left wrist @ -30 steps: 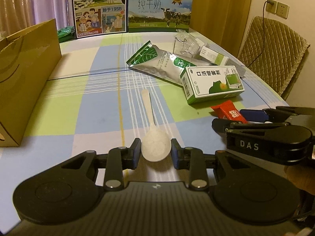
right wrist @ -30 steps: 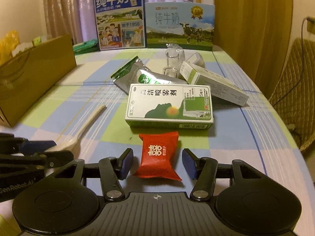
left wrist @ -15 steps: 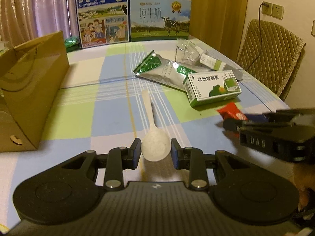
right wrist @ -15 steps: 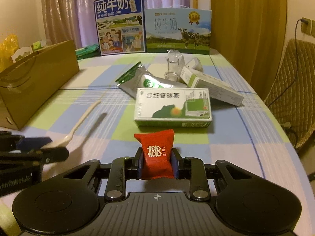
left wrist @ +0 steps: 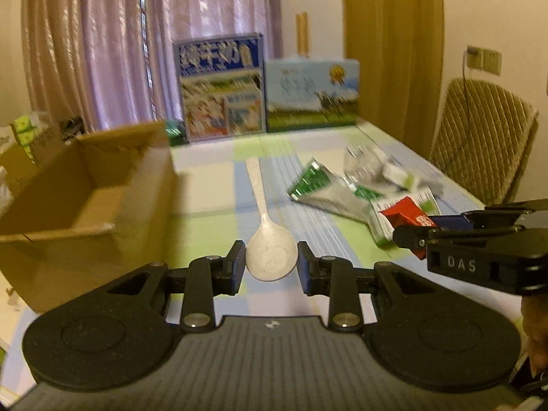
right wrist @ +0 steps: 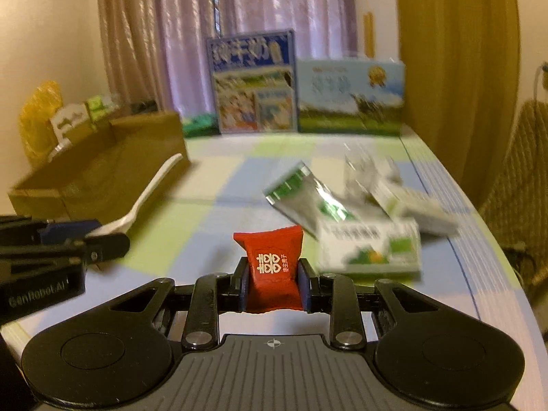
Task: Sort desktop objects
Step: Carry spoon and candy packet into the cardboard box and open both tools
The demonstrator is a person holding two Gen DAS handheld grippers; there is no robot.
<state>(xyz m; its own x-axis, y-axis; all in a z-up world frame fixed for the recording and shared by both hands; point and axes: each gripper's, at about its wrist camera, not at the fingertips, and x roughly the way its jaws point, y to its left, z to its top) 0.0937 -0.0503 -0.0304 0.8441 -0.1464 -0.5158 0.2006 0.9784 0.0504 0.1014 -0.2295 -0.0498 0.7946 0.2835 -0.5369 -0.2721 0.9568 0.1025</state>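
Two big milk cartons (left wrist: pixel 267 85) standing at the far end of the checkered desk (left wrist: pixel 212 188), purple curtains (left wrist: pixel 102 44) behind them, quilted chair (left wrist: pixel 483 137) off right.

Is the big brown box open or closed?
Open. The brown box has no top covering it, and its bare inner walls and floor show in the left wrist view.

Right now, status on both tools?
Left tool shut on spoon. Right tool shut on red candy. Open box left; path looks clear.
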